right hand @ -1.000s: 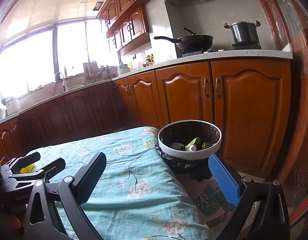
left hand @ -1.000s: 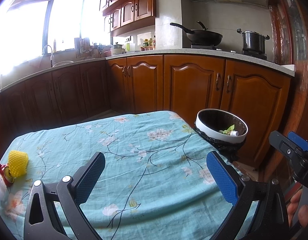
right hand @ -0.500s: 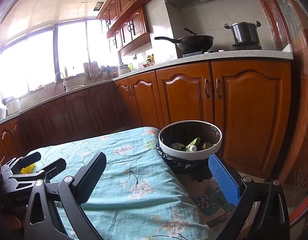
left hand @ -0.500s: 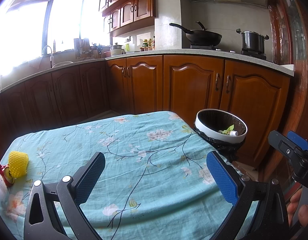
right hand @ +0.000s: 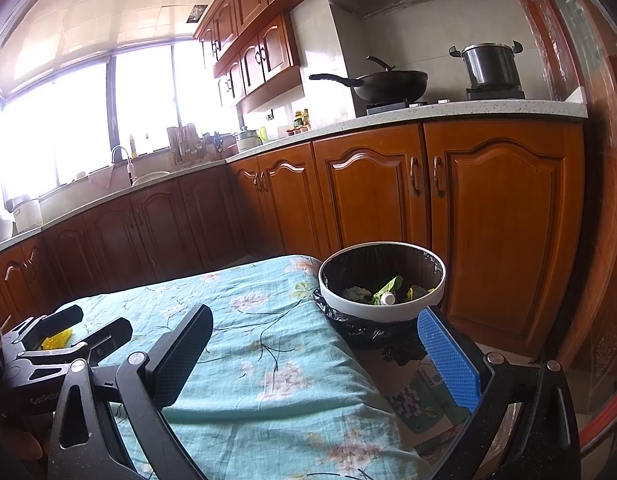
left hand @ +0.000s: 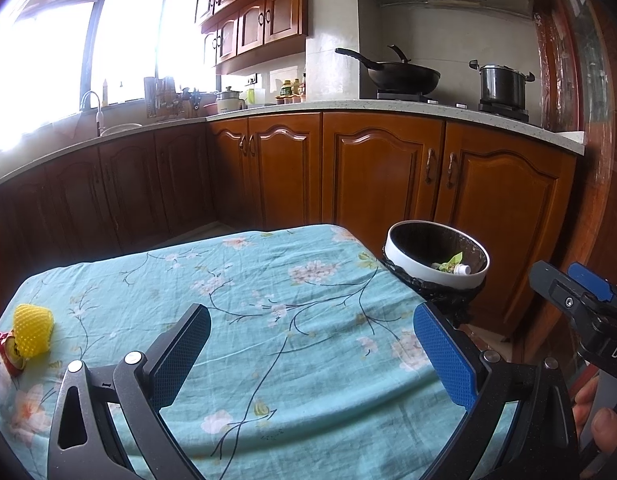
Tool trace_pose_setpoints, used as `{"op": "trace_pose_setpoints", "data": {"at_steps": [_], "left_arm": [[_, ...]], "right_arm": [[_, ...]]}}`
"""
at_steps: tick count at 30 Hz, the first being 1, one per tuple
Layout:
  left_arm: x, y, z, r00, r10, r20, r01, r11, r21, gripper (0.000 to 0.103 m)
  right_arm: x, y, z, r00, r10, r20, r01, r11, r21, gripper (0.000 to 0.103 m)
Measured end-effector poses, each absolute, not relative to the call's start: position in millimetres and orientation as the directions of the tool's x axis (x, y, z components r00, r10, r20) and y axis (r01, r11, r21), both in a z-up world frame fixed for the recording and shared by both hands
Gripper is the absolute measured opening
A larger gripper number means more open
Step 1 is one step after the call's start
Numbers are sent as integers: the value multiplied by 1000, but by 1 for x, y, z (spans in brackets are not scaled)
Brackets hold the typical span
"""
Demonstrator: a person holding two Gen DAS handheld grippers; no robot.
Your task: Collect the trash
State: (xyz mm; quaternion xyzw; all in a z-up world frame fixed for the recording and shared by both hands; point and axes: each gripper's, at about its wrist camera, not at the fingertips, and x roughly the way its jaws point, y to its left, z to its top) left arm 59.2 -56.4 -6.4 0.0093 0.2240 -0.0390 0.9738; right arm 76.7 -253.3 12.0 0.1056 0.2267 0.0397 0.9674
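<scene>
A yellow foam net lies at the table's left edge beside red-and-white wrapper trash. A white-rimmed bin with a black liner stands off the table's right end and holds green scraps and a small bottle. My left gripper is open and empty above the middle of the cloth. My right gripper is open and empty over the table's right end, just short of the bin. The left gripper also shows in the right wrist view, with the yellow net between its fingers' line of sight.
The table has a teal floral cloth. Wooden cabinets and a counter with wok and pot run behind. A patterned mat lies on the floor by the bin.
Both grippers have barely moved; the views shifted only slightly. Nothing was taken hold of or let go.
</scene>
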Motion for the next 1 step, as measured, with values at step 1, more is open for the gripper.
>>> {"op": "trace_pose_setpoints", "data": {"at_steps": [1], "left_arm": [[60, -56, -7, 895, -74, -439, 82, 997, -1, 102]], "right_arm": [[77, -254, 12, 894, 125, -431, -29, 974, 222, 103]]}}
